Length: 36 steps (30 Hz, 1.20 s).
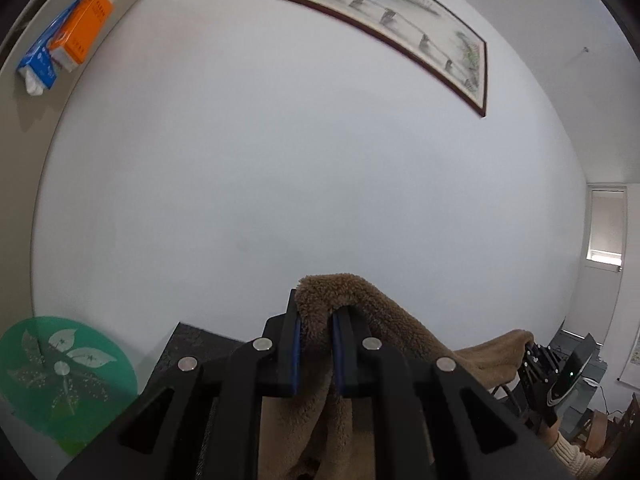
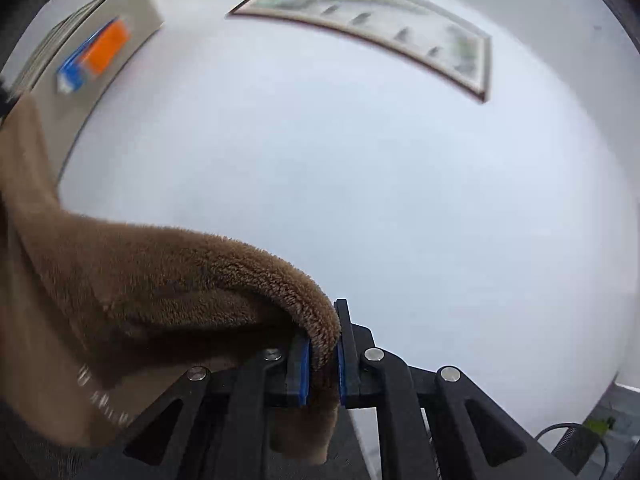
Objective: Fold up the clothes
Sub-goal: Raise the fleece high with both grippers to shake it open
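— Left gripper [image 1: 316, 320]? 
— Clamped on a brown fleece garment [image 1: 384, 320], held up before a white wall [image 1: 280, 160]. Green fan [image 1: 60, 368] seen only here.

— Right gripper [image 2: 323, 344]? 
— Pinching the same fleece, draped off leftward. Blurred painting [image 2: 380, 20]; cable [image 2: 560, 432] low right only here.

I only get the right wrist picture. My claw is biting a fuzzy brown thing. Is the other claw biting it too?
Observer: Yes. The left gripper is shut on the same brown fleece garment.
Operator: What's next to that claw?
Observer: A green round fan with leaf shapes, low on its left.
Operator: Is my claw in that picture?
Observer: Yes, the right gripper shows at the far right, with the fleece stretched across to it.
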Tool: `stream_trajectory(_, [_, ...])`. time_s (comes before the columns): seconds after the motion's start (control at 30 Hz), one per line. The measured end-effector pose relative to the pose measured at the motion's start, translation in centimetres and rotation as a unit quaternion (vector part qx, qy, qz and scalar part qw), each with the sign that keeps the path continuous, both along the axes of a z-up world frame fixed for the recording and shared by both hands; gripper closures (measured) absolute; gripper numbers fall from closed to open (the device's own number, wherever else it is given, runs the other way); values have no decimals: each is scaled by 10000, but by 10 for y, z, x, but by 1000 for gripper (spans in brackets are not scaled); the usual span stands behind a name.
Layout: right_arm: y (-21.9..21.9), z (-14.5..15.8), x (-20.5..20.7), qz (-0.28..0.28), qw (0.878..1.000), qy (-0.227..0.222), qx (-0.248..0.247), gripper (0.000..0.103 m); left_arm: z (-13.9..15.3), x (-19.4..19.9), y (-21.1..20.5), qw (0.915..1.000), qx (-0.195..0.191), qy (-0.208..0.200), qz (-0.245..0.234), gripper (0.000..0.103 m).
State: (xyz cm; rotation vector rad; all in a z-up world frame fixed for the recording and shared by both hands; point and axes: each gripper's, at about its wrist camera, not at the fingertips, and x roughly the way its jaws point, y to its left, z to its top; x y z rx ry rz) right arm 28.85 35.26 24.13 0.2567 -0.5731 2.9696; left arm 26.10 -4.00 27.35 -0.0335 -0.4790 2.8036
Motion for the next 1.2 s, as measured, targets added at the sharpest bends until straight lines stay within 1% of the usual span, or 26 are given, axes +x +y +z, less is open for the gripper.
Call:
stream_trajectory(0.07, [8, 34, 16, -139, 9978, 565, -305, 93, 21, 13, 8, 9995, -21, 317, -71, 89])
stream_trajectory(0.13, [12, 72, 39, -225, 9913, 1137, -626, 93, 40, 29, 13, 9979, -27, 634, -99, 87])
stream_trajectory(0.2, [47, 102, 87, -300, 9834, 1591, -815, 93, 59, 50, 16, 9952, -9, 979, -85, 86])
stream_trajectory(0.27, [26, 124, 115, -405, 9726, 2113, -882, 93, 72, 79, 32, 9916, -11, 1291, 4, 86])
stream_trajectory(0.3, [16, 127, 124, -454, 9668, 2357, -880, 93, 77, 95, 41, 9895, -8, 1441, 50, 86])
stream_trajectory(0.37, [16, 144, 168, -575, 9498, 2960, -838, 93, 86, 121, 48, 9840, -32, 1770, 213, 85])
stream_trajectory(0.43, [3, 140, 184, -756, 9327, 3450, -726, 93, 93, 151, 63, 9763, -86, 2120, 420, 84])
stream_trajectory(0.5, [-12, 134, 197, -938, 9134, 3915, -606, 92, 101, 178, 74, 9670, -190, 2431, 732, 82])
stream_trajectory(0.53, [-15, 137, 206, -985, 9066, 4063, -575, 92, 106, 187, 79, 9639, -231, 2516, 836, 80])
stream_trajectory(0.6, [-16, 145, 213, -972, 9108, 3978, -525, 92, 108, 187, 77, 9617, -317, 2525, 1021, 76])
stream_trajectory(0.63, [-17, 149, 216, -962, 9135, 3921, -500, 92, 109, 187, 76, 9605, -360, 2526, 1113, 71])
stream_trajectory(0.67, [-18, 150, 215, -997, 9177, 3819, -455, 92, 110, 187, 74, 9592, -403, 2527, 1205, 66])
stream_trajectory(0.73, [-20, 149, 205, -1075, 9278, 3554, -367, 92, 112, 186, 71, 9563, -488, 2528, 1389, 62])
stream_trajectory(0.77, [-21, 147, 197, -1108, 9337, 3390, -328, 92, 110, 178, 71, 9592, -550, 2401, 1391, 61])
stream_trajectory(0.8, [-22, 145, 189, -1140, 9393, 3225, -289, 92, 106, 165, 72, 9630, -611, 2233, 1377, 61])
stream_trajectory(0.87, [-26, 137, 161, -1233, 9541, 2726, -161, 92, 97, 137, 73, 9699, -730, 1891, 1347, 61])
stream_trajectory(0.93, [-29, 125, 132, -1300, 9649, 2282, -41, 92, 88, 102, 76, 9751, -874, 1472, 1407, 61])
stream_trajectory(1.03, [-34, 105, 75, -1430, 9755, 1661, 182, 92, 67, 43, 81, 9775, -1113, 807, 1598, 61])
stream_trajectory(1.07, [-34, 94, 51, -1438, 9790, 1426, 248, 92, 59, 23, 82, 9775, -1178, 590, 1646, 61])
stream_trajectory(1.13, [-32, 69, 17, -1459, 9843, 934, 342, 92, 34, -20, 81, 9810, -1160, 66, 1555, 61])
stream_trajectory(1.2, [-21, 31, -12, -1446, 9879, 442, 359, 92, 8, -63, 80, 9818, -1133, -462, 1452, 61])
